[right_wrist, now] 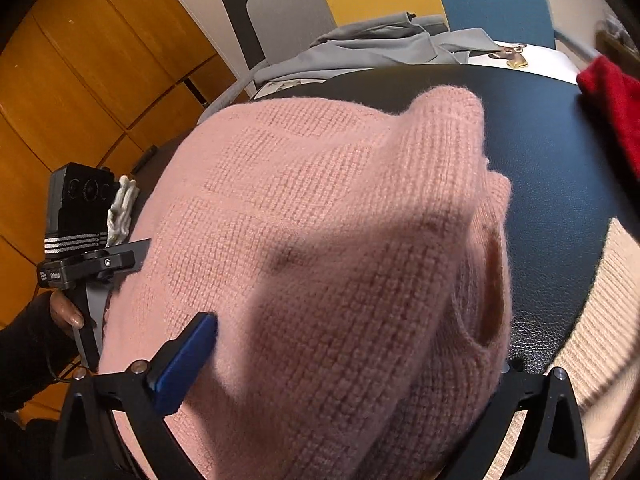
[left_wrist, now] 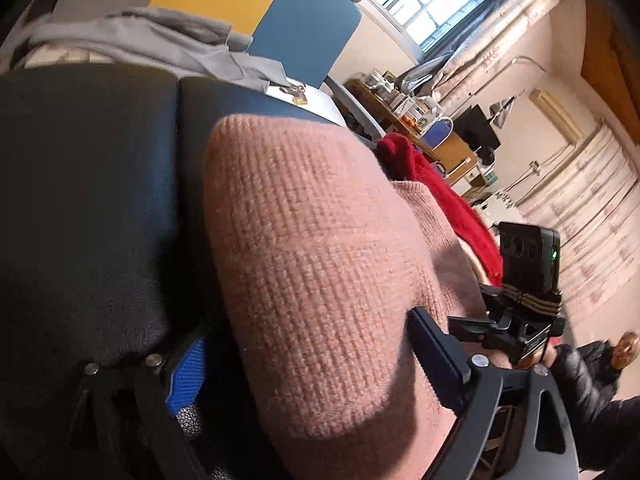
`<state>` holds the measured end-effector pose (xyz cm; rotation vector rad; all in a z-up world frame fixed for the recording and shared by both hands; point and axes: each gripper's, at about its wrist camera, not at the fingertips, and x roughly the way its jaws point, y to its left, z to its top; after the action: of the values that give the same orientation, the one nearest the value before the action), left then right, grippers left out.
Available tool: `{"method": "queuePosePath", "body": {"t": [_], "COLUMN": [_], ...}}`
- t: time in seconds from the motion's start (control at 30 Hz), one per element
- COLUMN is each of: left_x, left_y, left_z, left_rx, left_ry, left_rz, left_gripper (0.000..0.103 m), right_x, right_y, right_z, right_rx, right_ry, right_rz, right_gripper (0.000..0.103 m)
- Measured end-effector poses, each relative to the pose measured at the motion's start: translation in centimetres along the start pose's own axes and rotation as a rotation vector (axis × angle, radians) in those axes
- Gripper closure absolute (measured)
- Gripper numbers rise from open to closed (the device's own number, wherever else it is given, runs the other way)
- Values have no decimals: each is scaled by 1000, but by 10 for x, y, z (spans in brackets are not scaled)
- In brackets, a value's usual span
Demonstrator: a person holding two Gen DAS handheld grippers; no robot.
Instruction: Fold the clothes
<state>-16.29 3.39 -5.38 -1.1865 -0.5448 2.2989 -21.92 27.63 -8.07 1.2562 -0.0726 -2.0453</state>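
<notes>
Gripping the pink knit sweater (right_wrist: 320, 240), both grippers' fingers (left_wrist: 436, 344) closed on it; no legible writing.

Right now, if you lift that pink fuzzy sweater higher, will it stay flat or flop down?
Probably flop: the pink sweater already bulges and sags in soft folds between the left gripper and right gripper. It looks light, a loose fuzzy knit. On the smooth black surface it would likely slide and bunch rather than tip or roll.
</notes>
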Motion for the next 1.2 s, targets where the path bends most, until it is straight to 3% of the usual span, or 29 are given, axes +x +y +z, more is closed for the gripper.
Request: {"method": "queuePosePath", "body": {"t": [0.03, 0.1, 0.13, 0.2, 0.23, 0.33, 0.47, 0.67, 1.0, 1.03, 1.2], "left_x": [-2, -7, -9, -14, -16, -25, -52, -111, -299, -320, -366], "left_y": [-3, -8, -10, -15, -18, -24, -18, -11, 39, 50, 119], "left_z": [0, -1, -1, -2, -2, -4, -21, -37, -57, -60, -82], "left_rx": [5, 14, 19, 28, 33, 39, -29, -59, -97, -117, -307], "left_ry": [-3, -8, -11, -17, -20, -33, -103, -222, -590, -630, -685], "left_rz": [0, 1, 2, 2, 3, -2, -61, -63, 187, 228, 371], "left_gripper": [27, 35, 41, 50, 54, 57, 59, 61, 61, 61, 61], "right_x": [1, 1, 0, -5, -8, -7, -3, 15, 96, 104, 149], "right_y": [1, 1, -2, -10, -15, -11, -2, 33, 216, 242, 374], "right_z": [2, 2, 1, -3, -5, -14, -21, -18, 100, 116, 182], "right_rx": [-1, 5, 21, 87, 133, 170, 201, 203, -106, -151, -360], "right_ry": [2, -11, -26, -53, -62, -73, -77, -64, 15, 20, 55], "right_rz": [-3, 2, 15, 77, 122, 160, 228, 332, 544, 564, 633], "right_gripper": [0, 2, 9, 33, 51, 53, 55, 57, 57, 57, 57]}}
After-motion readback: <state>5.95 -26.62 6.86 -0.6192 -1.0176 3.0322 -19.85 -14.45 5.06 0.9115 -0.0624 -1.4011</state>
